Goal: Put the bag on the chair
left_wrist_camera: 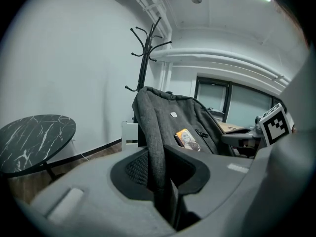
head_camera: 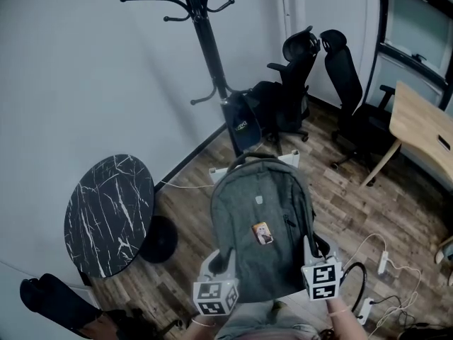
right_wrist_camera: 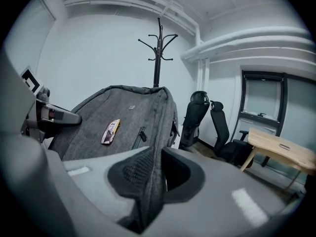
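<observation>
Bag hangs mid-frame between my grippers: the left gripper is clamped on its left edge and the right gripper on its right. I judge I'm mid-carry. Next I need to reach the chair at upper right and lower the bag onto its seat.

Bag is dead ahead of me, my left gripper on its edge at 7 o'clock and my right gripper at 5. Round table at 9, coat rack behind at 12, two chairs at 1, desk at 2.
</observation>
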The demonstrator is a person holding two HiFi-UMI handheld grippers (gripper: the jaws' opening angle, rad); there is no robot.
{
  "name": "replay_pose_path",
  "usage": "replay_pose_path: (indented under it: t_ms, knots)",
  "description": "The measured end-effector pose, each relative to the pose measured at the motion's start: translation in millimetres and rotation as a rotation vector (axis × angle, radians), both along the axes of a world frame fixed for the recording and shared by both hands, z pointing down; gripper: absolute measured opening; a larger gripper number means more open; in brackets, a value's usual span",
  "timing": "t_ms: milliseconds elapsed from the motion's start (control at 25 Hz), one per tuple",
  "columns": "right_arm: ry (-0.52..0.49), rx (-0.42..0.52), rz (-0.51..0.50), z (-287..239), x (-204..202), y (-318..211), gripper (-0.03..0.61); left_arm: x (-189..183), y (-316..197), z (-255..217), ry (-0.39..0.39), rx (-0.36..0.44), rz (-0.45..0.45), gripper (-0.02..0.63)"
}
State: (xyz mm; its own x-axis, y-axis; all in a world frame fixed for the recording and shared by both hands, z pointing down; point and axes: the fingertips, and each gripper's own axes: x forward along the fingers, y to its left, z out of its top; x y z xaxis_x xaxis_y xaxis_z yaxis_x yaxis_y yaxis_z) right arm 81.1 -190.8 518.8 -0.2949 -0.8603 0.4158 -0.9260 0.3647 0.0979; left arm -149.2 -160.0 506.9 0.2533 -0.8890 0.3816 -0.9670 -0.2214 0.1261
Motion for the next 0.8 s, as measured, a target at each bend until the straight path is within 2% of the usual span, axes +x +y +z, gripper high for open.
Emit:
replay_pose_path:
  t_ms: [320, 800]
  knots:
    - [-0.012, -0.066, -0.001, 30, -5, -23, 0.054, -4, -26, 30, -0.001, -0.053, 0.011, 0.074]
    - [0.026, -0.121, -0.024, 75, -13, -59, 0.054, -12, -64, 77, -0.009, -0.115, 0.016, 0.074]
